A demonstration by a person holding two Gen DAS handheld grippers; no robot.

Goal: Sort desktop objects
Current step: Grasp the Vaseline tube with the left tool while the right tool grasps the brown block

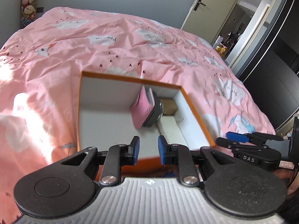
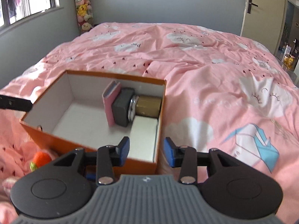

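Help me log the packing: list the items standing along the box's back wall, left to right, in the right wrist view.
pink case → dark grey block → silver round object → gold box

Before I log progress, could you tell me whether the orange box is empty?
Not empty: the orange cardboard box holds a pink book, grey case and gold box.

home bedroom: pink-quilted bed (image 2: 186, 59)
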